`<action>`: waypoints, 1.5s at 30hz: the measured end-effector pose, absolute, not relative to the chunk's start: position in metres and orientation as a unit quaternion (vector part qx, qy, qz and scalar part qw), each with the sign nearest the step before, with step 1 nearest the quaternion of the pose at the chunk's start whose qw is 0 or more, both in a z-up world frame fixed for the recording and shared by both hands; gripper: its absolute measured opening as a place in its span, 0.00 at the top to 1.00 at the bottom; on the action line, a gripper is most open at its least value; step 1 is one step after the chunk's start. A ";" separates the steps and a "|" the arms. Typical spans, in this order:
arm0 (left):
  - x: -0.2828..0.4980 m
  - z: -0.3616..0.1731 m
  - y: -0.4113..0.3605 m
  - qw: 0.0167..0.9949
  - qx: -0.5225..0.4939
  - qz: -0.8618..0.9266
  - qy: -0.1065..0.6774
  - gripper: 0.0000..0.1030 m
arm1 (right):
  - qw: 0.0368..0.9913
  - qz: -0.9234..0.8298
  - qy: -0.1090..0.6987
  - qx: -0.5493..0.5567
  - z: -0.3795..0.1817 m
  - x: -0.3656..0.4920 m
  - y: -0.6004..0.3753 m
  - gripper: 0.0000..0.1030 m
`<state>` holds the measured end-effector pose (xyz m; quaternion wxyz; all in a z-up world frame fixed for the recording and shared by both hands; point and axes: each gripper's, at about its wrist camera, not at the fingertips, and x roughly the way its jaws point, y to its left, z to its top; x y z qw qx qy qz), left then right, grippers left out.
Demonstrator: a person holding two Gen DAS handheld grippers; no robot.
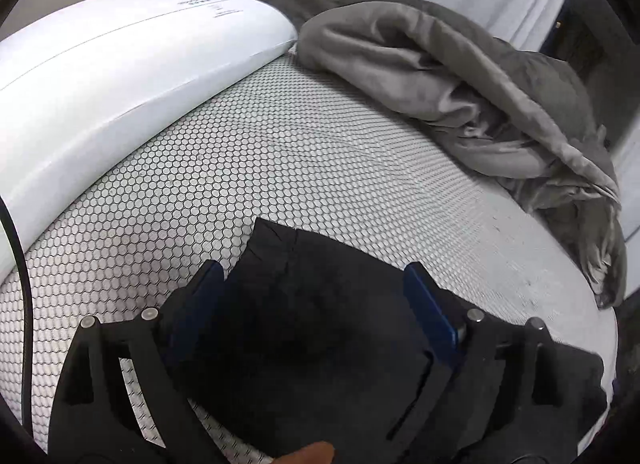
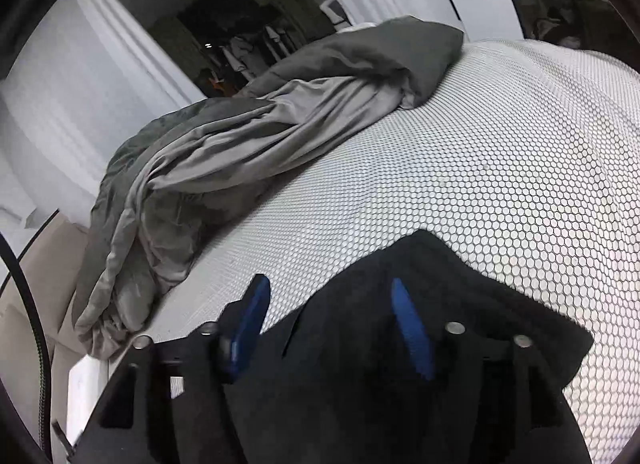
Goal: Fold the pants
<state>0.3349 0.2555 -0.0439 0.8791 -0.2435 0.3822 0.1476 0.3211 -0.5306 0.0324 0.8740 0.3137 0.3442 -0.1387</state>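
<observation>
- The black pants (image 1: 320,328) lie on the bed (image 1: 304,167), near its front edge; the bed cover is white with a small black honeycomb print; the cloth looks bunched and partly folded.
- The left hand-held gripper (image 1: 316,288) hangs over the pants; its blue fingers (image 1: 430,312) stand wide apart; the pants show between them, but the fingers do not squeeze them.
- The right hand-held gripper (image 2: 328,320) is over the pants (image 2: 440,304) too; its fingers (image 2: 412,328) are open and grip nothing; one finger is over the dark cloth, the other over the bed (image 2: 480,151).
- A crumpled grey blanket (image 1: 460,83) lies further back on the bed, well apart from the pants.
- A big white pillow (image 1: 120,63) lies beside the blanket.
</observation>
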 end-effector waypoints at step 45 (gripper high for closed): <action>0.213 -0.105 0.072 0.874 -0.268 0.042 0.404 0.01 | 0.819 -0.113 0.416 0.379 -0.050 0.183 -0.554 0.49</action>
